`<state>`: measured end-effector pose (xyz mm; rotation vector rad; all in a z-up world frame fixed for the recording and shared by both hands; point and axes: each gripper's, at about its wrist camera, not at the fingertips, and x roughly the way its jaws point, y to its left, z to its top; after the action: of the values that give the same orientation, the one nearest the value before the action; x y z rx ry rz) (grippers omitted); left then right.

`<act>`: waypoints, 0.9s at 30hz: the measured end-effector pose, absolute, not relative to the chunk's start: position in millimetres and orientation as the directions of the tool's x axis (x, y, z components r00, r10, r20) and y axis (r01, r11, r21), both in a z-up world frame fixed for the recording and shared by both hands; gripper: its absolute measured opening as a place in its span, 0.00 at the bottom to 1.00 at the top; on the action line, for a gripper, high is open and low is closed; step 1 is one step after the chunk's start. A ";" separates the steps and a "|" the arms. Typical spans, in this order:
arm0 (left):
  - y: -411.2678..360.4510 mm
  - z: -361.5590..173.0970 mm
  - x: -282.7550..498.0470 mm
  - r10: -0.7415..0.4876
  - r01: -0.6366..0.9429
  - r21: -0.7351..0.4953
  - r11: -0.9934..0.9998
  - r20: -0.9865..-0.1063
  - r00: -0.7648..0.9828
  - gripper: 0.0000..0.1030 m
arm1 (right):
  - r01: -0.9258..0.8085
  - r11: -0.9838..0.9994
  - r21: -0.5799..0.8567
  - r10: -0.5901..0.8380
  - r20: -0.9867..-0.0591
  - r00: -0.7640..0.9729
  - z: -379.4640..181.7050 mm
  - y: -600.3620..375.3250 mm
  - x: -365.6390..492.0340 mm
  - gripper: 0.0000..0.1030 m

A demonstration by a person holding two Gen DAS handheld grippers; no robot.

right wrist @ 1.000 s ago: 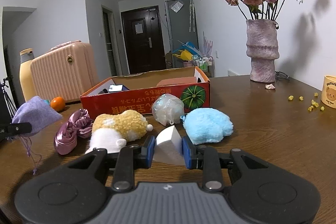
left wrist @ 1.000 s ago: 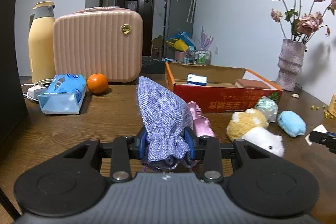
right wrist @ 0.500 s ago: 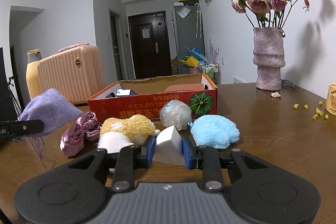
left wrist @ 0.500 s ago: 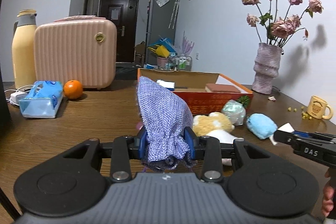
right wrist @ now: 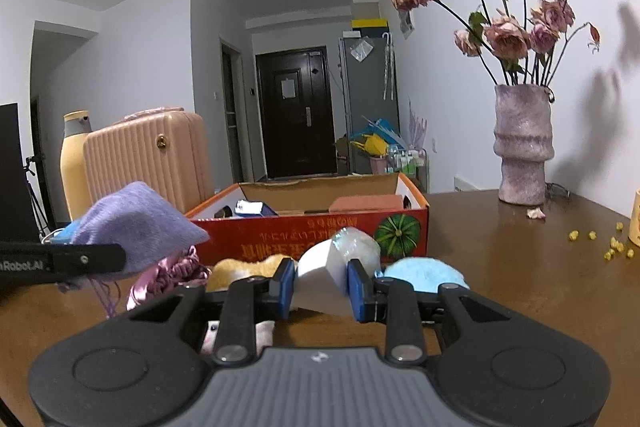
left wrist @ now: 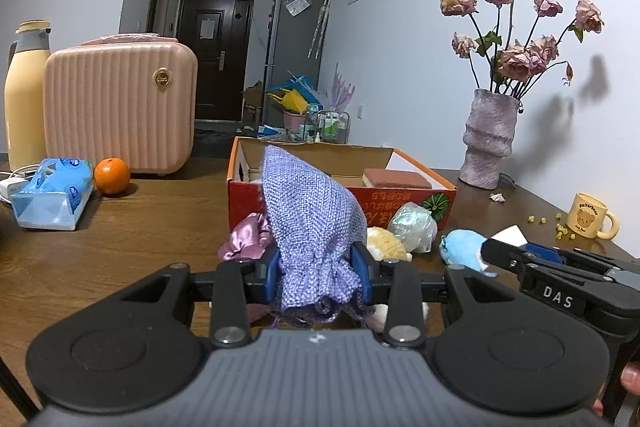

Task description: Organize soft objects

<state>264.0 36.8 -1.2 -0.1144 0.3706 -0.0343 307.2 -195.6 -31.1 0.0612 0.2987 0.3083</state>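
- Left gripper [left wrist: 316, 273]: we see it held level above the tabletop [left wrist: 140, 227], pointing at the box [left wrist: 340, 195]. Its blue pads are clenched on the gathered neck of the pouch [left wrist: 310, 219], which stands up between them, clear of the wood.
- Right gripper [right wrist: 322, 289]: level too, aimed the same way, and clamped on the sponge [right wrist: 320, 277], a white wedge with its tip upward.
- In the left view the right gripper [left wrist: 510, 247] comes in from the right, near the blue plush [left wrist: 460, 247].
- In the right view the pouch [right wrist: 140, 223] hangs at left, off the surface, strings dangling.
- On the tabletop before the box: scrunchie [right wrist: 168, 277], yellow plush [right wrist: 244, 269], wrapped ball [right wrist: 356, 247], blue plush [right wrist: 422, 273].
- Box holds a brown block [left wrist: 396, 179].
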 end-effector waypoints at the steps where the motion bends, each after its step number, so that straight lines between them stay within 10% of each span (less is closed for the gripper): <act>1: 35.3 -0.3 265.7 -0.054 0.013 -0.118 0.993 -0.359 0.932 0.36 | -0.291 0.951 0.104 0.309 -0.277 0.910 -30.1 -194.4 308.6 0.27; 27: 23.6 20.1 327.5 -0.057 0.008 -0.150 0.989 -0.325 0.944 0.36 | -0.278 0.954 0.109 0.295 -0.205 0.933 -13.2 -174.0 364.4 0.27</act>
<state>327.5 23.6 20.1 -0.1475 0.3354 -0.0332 364.4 -174.0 -13.2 0.0790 0.2215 0.2934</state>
